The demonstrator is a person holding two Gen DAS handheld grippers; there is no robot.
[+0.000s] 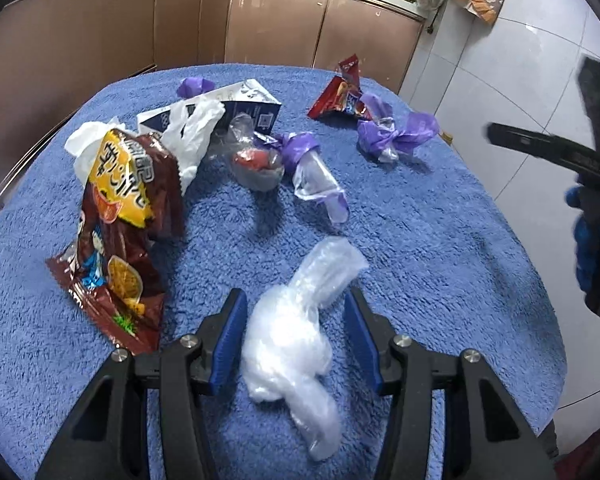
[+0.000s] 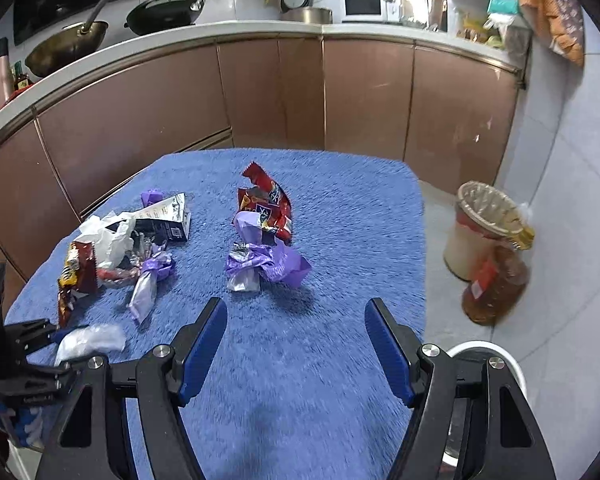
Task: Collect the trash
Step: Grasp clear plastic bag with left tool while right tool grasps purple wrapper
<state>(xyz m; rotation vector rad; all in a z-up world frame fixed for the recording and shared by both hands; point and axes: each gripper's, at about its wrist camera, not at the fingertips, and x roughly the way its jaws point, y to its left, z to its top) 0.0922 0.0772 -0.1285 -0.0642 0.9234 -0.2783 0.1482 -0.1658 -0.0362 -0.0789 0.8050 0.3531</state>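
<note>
A crumpled clear plastic bag [image 1: 288, 340] lies on the blue towel [image 1: 420, 240] between the blue pads of my left gripper [image 1: 296, 304]. The jaws stand open around it, and the pads do not visibly squeeze it. My right gripper [image 2: 296, 304] hovers open over bare towel [image 2: 340, 220] with nothing between its fingers. Just ahead of it are a purple crumpled bag [image 2: 268, 264] and a red snack wrapper [image 2: 266, 204]. In the right wrist view, the clear bag [image 2: 92, 340] shows at the left.
A brown-and-yellow snack bag [image 1: 116, 232], a white plastic bag [image 1: 188, 132], a dark carton [image 1: 252, 108] and a purple-tied clear wrapper [image 1: 312, 164] lie at the left. A lined waste bin [image 2: 484, 224] and an oil bottle [image 2: 496, 284] stand on the floor to the right.
</note>
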